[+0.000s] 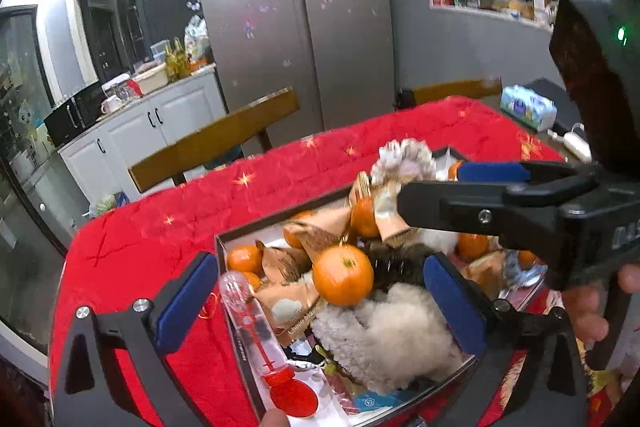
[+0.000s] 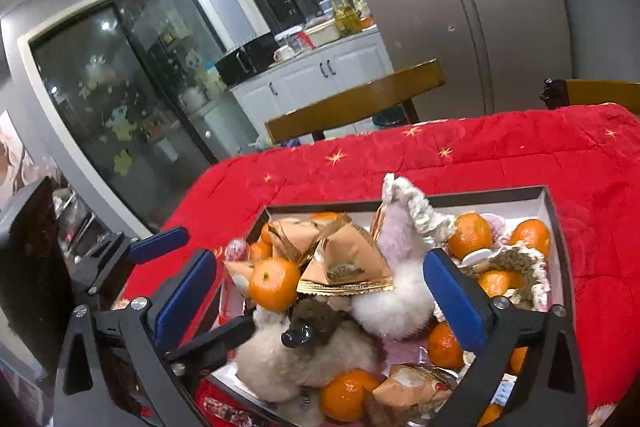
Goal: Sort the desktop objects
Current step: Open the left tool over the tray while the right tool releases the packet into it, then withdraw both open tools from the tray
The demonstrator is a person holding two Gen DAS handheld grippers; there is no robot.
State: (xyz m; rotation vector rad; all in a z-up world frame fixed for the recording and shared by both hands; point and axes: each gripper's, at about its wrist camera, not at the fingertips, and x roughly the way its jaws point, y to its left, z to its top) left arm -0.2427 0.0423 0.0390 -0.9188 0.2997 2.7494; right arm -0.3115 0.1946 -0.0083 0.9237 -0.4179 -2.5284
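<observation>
Over on the left, the left gripper (image 1: 320,291) is hovering with its blue-padded fingers (image 1: 186,297) spread wide and nothing between them, sitting right above the near left corner of the box (image 1: 240,355). The box itself is lying on the red tablecloth (image 1: 280,167) and it's crammed: a clear tube with a red cap (image 1: 260,331) is leaning along the left wall, an orange (image 1: 343,275) is perching on top of the pile in the middle, tan snack packets (image 1: 288,295) are poking out around it, and a fluffy white plush (image 1: 384,339) is filling the near side. Moving right, the right gripper (image 2: 320,291) is also gaping wide open and gripping nothing, hanging over the box's middle, where a pinkish plush (image 2: 394,247) is sticking up beside more oranges.
</observation>
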